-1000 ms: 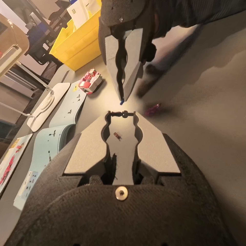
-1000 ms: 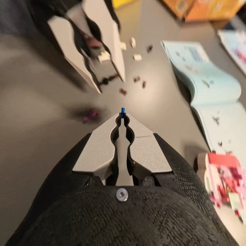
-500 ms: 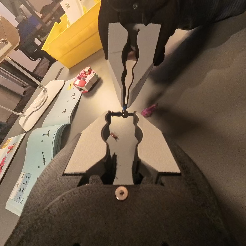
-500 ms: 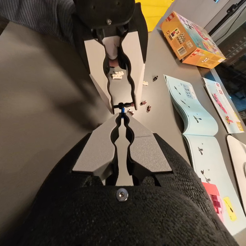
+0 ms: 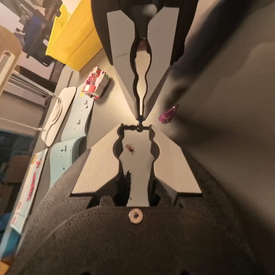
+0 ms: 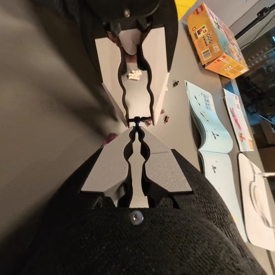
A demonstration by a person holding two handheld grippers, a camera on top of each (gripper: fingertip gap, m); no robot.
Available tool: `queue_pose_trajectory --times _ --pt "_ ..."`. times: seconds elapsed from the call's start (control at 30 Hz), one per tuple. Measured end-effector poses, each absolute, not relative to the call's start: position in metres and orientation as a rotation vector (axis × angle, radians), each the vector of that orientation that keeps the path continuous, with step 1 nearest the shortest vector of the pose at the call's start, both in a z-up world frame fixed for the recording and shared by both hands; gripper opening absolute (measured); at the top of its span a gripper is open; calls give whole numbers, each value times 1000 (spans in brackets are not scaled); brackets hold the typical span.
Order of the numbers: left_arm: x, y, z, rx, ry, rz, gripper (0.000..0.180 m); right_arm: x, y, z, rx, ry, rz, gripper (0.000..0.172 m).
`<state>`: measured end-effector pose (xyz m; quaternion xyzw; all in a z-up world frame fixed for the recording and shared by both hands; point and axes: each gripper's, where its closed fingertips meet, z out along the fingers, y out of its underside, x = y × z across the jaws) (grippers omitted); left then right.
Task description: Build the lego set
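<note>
Left wrist view: two grippers meet tip to tip.
Left gripper clamps a black rod endwise; right gripper pinches a blue pin (touching the rod).

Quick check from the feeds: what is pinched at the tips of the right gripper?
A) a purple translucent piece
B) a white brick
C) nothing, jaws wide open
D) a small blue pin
D: the right gripper is closed on a small blue pin, which meets the thin black rod piece spanning the left gripper's tips.

Pale grey wedge-shaped fingers with wavy black inner edges, black textured housings, silver screw at centre
</note>
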<state>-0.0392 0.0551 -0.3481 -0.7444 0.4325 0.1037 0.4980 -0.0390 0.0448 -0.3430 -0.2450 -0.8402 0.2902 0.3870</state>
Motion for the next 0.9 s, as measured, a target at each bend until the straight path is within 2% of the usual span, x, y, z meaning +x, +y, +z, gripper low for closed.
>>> queue_pose_trajectory --times 0.2,0.5,0.8,0.9 --pt "-40 55 -351 -1802 1072 290 32 -40 44 -345 -585 -2137 704 1" --pt "-32 50 -335 -1745 971 60 32 -35 38 -330 -668 -2094 1027 1" --pt "-19 39 -290 -1561 793 -293 32 -25 28 -288 -690 -1934 1485 1" --pt "-18 37 -285 -1536 770 -332 32 -25 27 -282 -680 -1905 1502 1"
